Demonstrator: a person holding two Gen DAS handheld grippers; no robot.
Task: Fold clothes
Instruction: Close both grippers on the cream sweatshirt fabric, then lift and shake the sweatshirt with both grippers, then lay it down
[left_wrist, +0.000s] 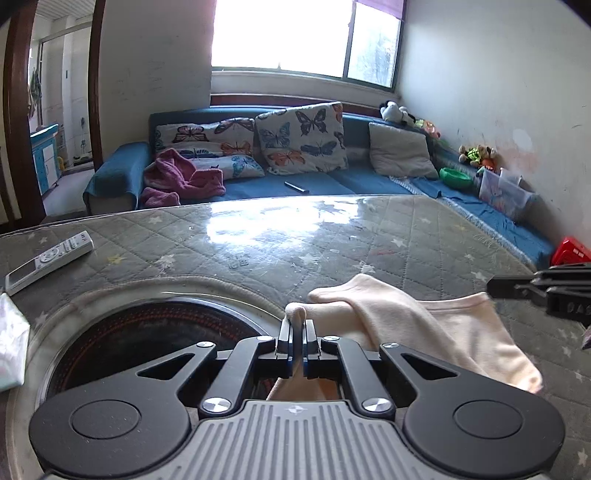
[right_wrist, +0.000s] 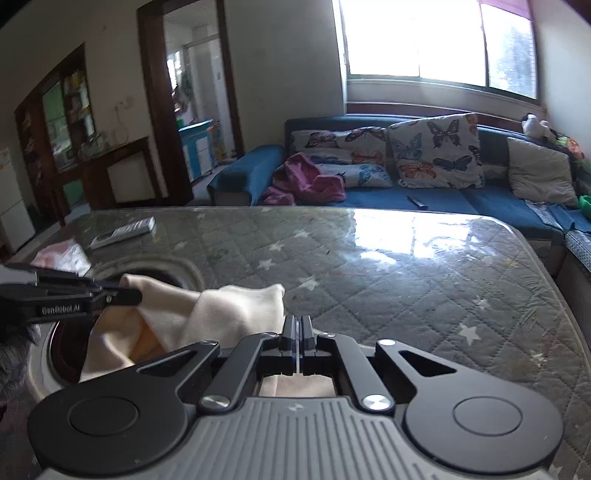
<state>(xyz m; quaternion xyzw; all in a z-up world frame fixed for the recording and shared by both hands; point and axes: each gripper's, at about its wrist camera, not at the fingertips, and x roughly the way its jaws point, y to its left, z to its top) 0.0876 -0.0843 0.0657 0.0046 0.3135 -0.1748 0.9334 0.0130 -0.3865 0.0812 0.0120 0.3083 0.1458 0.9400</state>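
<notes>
Left claw (left_wrist: 297, 325) is seen clamped tight on a pinch of the cream garment (left_wrist: 424, 325), a small tuft of cloth poking up between its black fingers at the lower centre of the left wrist view. Right claw (right_wrist: 297, 325) is likewise closed hard on an edge of the same cloth (right_wrist: 207, 314), with only a thin sliver of fabric caught between its fingers. From the left wrist view the right claw (left_wrist: 517, 286) is also spotted at the right edge of the frame, gripping the garment's hemmed far corner. From the right wrist view the left claw (right_wrist: 125, 293) is picked out at the left edge, nipping the opposite end. The garment is held slack between the two, sagging in soft folds just above the quilted, star-patterned bench (left_wrist: 258, 240), which is covered by a glossy clear sheet. A dark round burner (left_wrist: 147, 332) is set into the bench at lower left, partly under the cloth. A white remote (left_wrist: 50, 260) is noted at the left of the bench. A blue sofa (left_wrist: 332, 181) with butterfly cushions (left_wrist: 301, 138) is seen behind.
</notes>
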